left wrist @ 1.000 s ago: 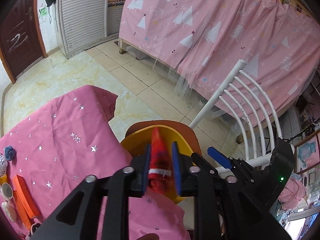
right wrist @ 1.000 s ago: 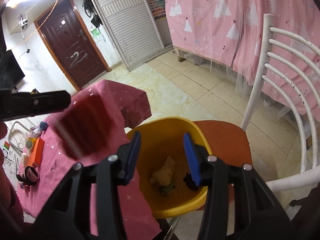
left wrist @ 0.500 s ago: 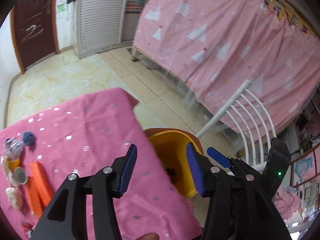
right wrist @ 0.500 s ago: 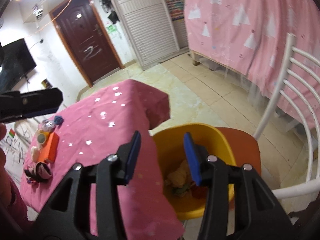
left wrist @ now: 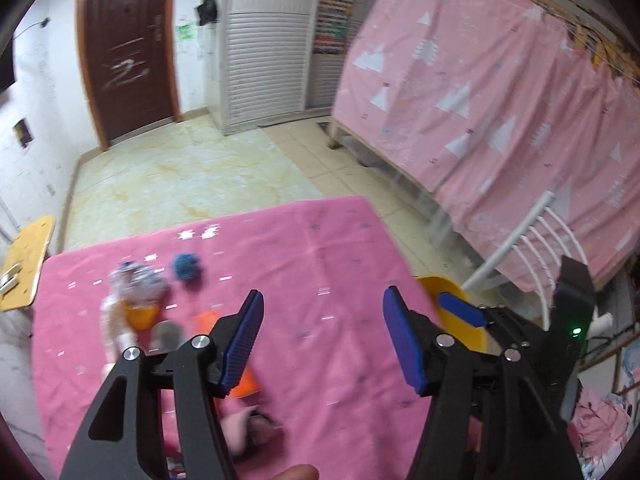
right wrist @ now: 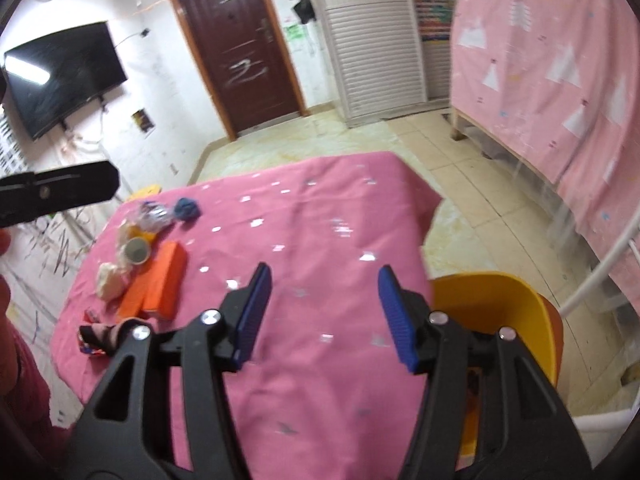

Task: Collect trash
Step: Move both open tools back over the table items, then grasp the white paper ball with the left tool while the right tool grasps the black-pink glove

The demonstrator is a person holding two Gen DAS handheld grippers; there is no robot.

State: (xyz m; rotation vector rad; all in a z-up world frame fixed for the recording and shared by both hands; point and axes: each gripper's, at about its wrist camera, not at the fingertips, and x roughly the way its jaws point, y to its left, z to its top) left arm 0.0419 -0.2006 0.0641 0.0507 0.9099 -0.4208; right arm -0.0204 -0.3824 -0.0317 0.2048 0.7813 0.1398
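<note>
Hung the left gripper above bare tablecloth, jaws about half apart after having just been opening, with nothing between the pads. Carried the right gripper the same way, likewise just opened further and likewise empty. Pointed both down at a slant toward the table, probably to line up on the next pieces rather than on the bin. Found the uncollected trash bunched along the table's left side: an orange box lying flat, a blue wad beyond it, a crinkled clear wrapper just beside that, a small round roll touching pale crumpled paper, and a dark patterned scrap nearest the front edge. Saw the yellow bin stationed on the orange chair seat, tucked just beside the table's right edge and below its level, presumably for a short carry from cloth to bin. Could not read the bin's contents from either view, blocked by the gripper bodies. Judged the open, unloaded jaws as readiness for a fresh grab, and the clustered litter as likeliest work for the left gripper first, being nearer that side. Found the left view too smeared for finer detail of the pile.
</note>
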